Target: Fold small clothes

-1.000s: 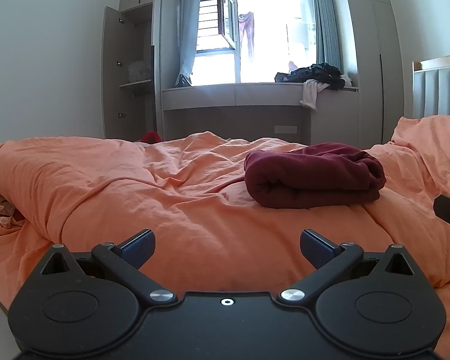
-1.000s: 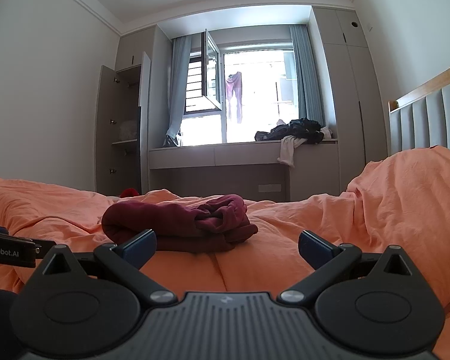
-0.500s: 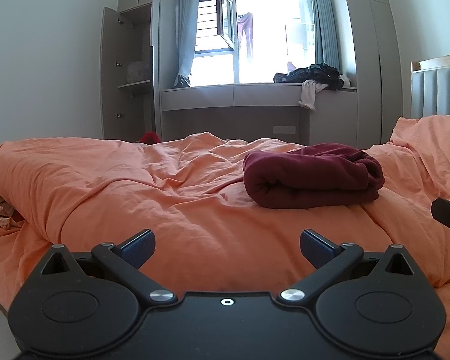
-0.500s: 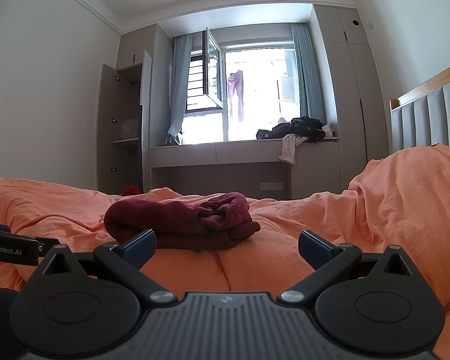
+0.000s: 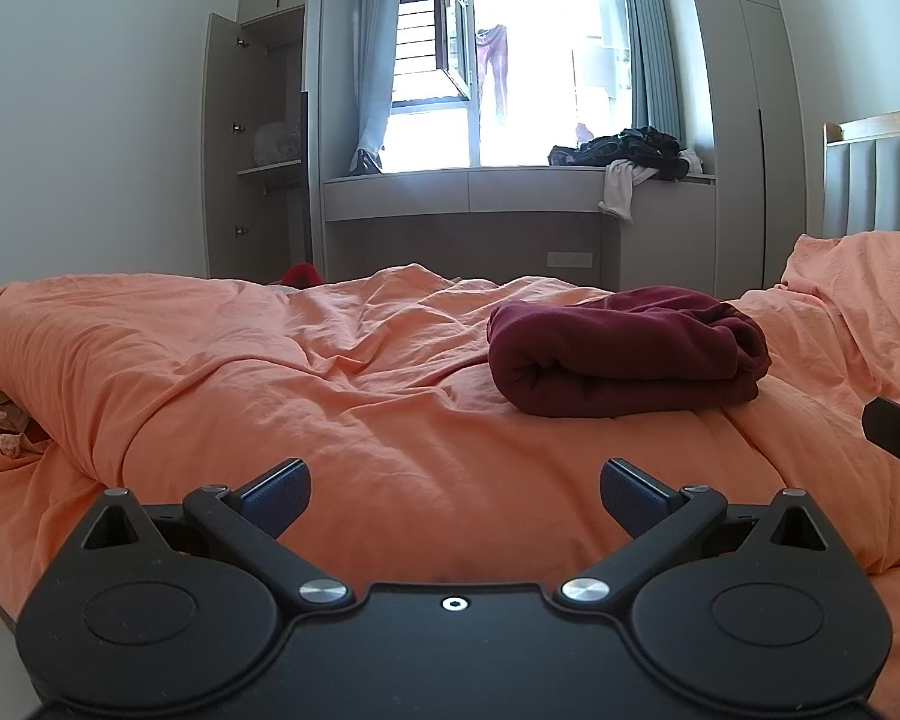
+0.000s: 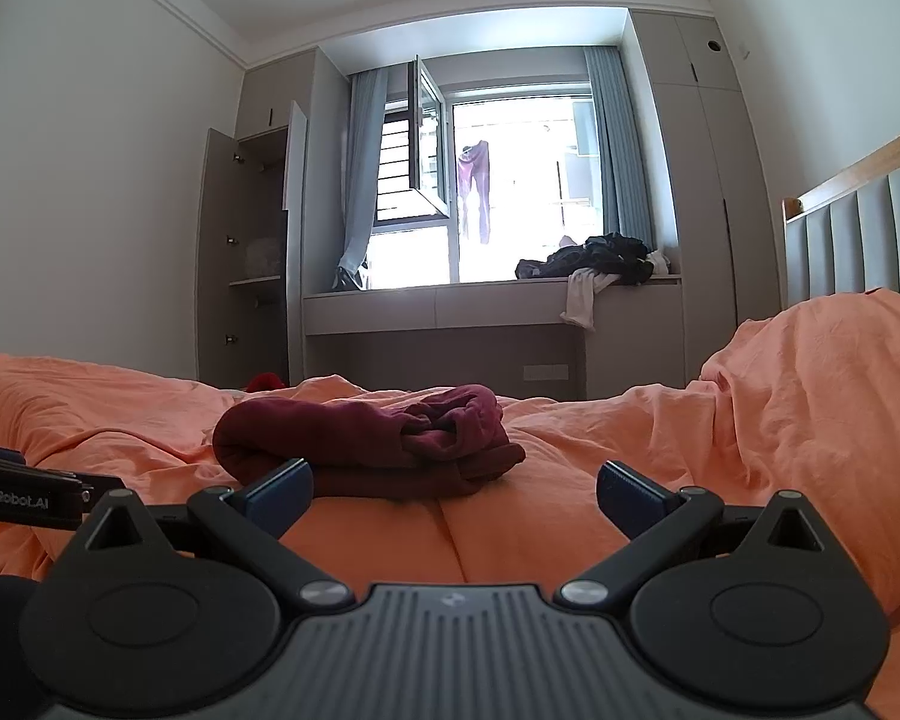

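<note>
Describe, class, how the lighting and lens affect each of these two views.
Left wrist view: the window is blown out white, walls bow from fisheye distortion, and the maroon garment is sharp. Right wrist view: backlight from the window leaves the open right claw dark, and corners vignette black.

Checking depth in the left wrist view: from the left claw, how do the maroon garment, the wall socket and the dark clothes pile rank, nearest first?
1. Maroon garment, folded on the bed, right of centre.
2. Wall socket, below the window ledge.
3. Dark clothes pile, atop the ledge, right.
</note>
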### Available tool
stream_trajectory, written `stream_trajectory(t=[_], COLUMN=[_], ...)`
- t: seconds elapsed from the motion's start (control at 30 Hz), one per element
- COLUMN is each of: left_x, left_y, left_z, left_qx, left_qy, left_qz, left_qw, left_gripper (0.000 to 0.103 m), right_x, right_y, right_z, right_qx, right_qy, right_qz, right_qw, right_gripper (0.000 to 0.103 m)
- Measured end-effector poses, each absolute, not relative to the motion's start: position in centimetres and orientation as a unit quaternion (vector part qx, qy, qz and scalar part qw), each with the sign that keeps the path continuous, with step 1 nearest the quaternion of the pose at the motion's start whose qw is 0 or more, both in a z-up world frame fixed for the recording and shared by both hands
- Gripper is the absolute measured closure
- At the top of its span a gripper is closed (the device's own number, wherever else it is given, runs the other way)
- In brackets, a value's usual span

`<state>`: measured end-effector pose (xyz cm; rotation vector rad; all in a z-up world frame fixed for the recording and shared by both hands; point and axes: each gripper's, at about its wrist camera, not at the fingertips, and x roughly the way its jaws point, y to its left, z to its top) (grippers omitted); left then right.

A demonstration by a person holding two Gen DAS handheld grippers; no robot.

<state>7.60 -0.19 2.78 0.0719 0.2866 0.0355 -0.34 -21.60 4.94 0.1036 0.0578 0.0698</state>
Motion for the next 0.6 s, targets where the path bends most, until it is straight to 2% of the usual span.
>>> stream_trajectory(t=[0.6], left_x=[7.67], left_y=[0.05], left_z=[2.73], left_qx=[0.024], left_qy=[0.148], left_qz=[0.02], left_qw=[0.988], left_gripper=[0.0], right_x=[-0.12], right_y=[-21.46], right_z=[4.77], right_qx=[0.051], right_qy=[0.032], right_qz=[0.04], right_qw=[0.997], right_gripper=[0.0])
